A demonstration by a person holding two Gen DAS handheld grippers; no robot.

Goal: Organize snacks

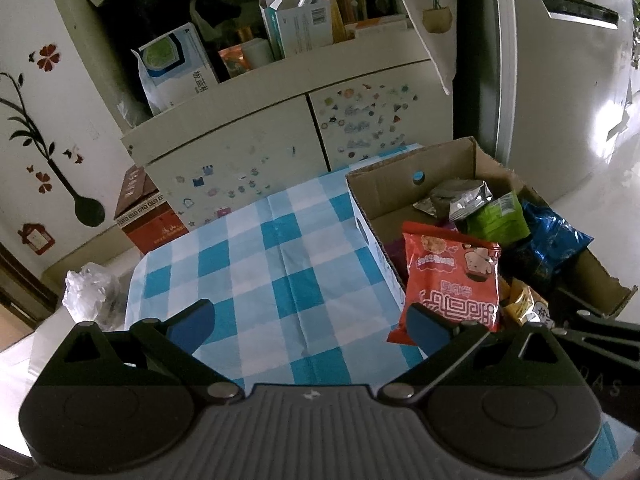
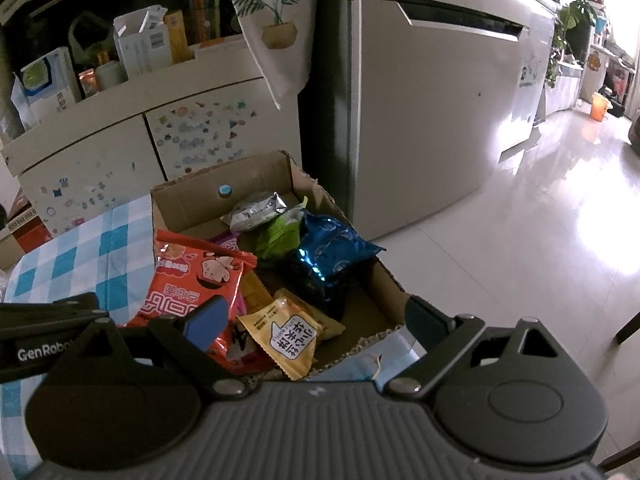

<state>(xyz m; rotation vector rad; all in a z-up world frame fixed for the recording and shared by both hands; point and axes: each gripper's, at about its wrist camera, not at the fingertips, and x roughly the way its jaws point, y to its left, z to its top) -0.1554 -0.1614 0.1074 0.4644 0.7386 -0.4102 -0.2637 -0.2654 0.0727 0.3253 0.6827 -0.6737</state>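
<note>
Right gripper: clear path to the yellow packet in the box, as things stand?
Probably yes. The right gripper is open, the yellow packet lies uncovered on top at the cardboard box's near end, between the fingers' line.

The right gripper point(image 2: 316, 326) hangs with its jaws spread wide and nothing between them, above the near end of an open cardboard box point(image 2: 188, 204). The box sits on a desk point(image 2: 80, 248) covered in blue-and-white check. Inside, a red snack bag point(image 2: 188, 276) leans at nine o'clock, a yellow packet point(image 2: 288, 336) lies at six, a blue foil bag point(image 2: 328, 252) at three, with a green bag point(image 2: 280, 232) and a silver pouch point(image 2: 256, 210) toward twelve. A refrigerator point(image 2: 432, 120) stands beyond.
</note>
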